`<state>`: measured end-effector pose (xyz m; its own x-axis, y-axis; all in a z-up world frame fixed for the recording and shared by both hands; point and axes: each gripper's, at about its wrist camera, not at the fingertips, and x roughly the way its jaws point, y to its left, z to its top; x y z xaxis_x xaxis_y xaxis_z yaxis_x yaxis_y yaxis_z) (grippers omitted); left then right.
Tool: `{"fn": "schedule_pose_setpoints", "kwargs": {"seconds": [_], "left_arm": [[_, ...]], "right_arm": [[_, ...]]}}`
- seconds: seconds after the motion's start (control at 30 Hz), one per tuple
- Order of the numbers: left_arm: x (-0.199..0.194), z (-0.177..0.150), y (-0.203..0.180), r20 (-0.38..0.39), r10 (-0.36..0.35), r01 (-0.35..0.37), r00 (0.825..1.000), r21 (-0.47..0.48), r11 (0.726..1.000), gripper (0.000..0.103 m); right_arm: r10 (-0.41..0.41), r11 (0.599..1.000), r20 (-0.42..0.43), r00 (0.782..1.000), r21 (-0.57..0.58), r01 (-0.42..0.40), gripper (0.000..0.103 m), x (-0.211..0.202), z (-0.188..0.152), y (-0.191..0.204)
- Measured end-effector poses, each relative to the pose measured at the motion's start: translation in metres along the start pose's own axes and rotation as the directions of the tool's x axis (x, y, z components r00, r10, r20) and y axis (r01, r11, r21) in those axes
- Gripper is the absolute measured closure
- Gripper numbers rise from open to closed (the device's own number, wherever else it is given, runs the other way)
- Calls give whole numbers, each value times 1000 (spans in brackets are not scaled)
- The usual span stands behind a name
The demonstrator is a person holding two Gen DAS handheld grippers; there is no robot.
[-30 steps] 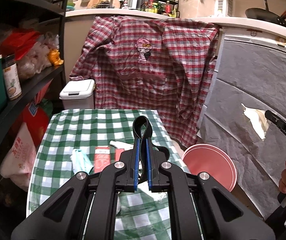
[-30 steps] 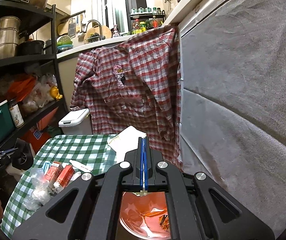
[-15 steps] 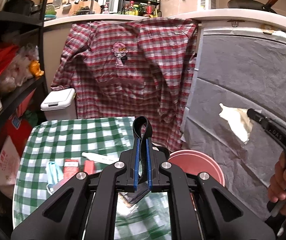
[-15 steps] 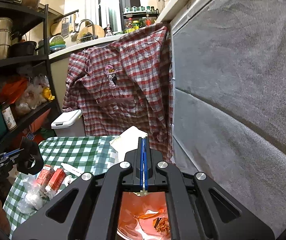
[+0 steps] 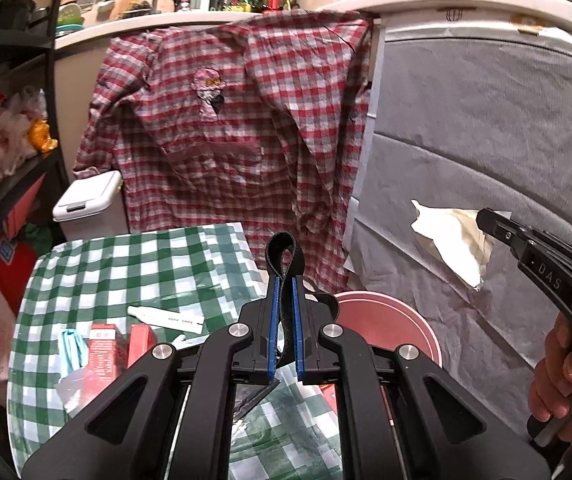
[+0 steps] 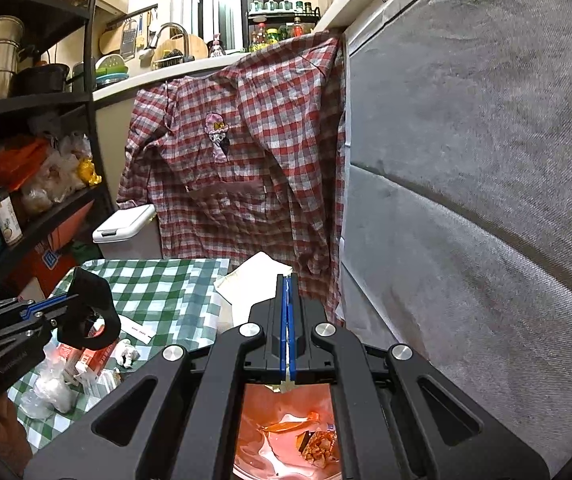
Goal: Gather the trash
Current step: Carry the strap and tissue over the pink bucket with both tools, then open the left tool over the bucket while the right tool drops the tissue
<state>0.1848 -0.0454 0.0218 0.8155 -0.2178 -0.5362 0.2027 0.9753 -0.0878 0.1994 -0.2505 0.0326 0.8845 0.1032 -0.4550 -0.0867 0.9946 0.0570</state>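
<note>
Warm, dim indoor light; sharp centres, strong fisheye bending and dark corners.

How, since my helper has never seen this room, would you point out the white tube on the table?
Find the green checked tablecloth, in front of the hanging red plaid shirt. The white tube lies flat near the cloth's middle, just beyond two red cartons. It alone is long, slim and white; its neighbours are red, pale blue or clear.

red bin [image 6: 286,432]: rim hidden by tool | trash inside: blurred, unidentifiable
</note>
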Motion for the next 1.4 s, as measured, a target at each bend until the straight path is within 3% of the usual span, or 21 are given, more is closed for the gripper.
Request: {"fn": "schedule_pose_setpoints", "kwargs": {"seconds": [0.5, 0.8, 0.9, 0.97, 1.0, 1.17, 1.4], "left_arm": [[21, -8, -10, -32, -57, 57, 998, 22, 998, 97], [44, -18, -27, -89, -126, 130, 988, 30, 991, 97], [49, -19, -32, -93, -147, 150, 985, 25, 988, 95], [51, -18, -34, -86, -145, 147, 986, 18, 989, 77], [51, -18, -34, -83, -146, 147, 986, 14, 989, 75], [48, -11, -29, -71, -160, 160, 985, -12, 987, 75], [44, -11, -24, -68, -157, 156, 985, -20, 988, 75]], "right_arm": [[-16, 1000, -26, 1000, 3, 16, 102, 9, -5, -8], [-14, 1000, -58, 998, 21, 15, 102, 19, -8, -16], [0, 1000, -89, 996, 29, 3, 98, 25, -11, -18], [3, 1000, -109, 994, 28, 0, 98, 29, -13, -19], [6, 1000, -116, 993, 29, -3, 98, 30, -14, -19], [5, 1000, -116, 993, 31, -1, 78, 32, -15, -19], [12, 999, -104, 995, 44, -8, 78, 29, -12, -18]]}}
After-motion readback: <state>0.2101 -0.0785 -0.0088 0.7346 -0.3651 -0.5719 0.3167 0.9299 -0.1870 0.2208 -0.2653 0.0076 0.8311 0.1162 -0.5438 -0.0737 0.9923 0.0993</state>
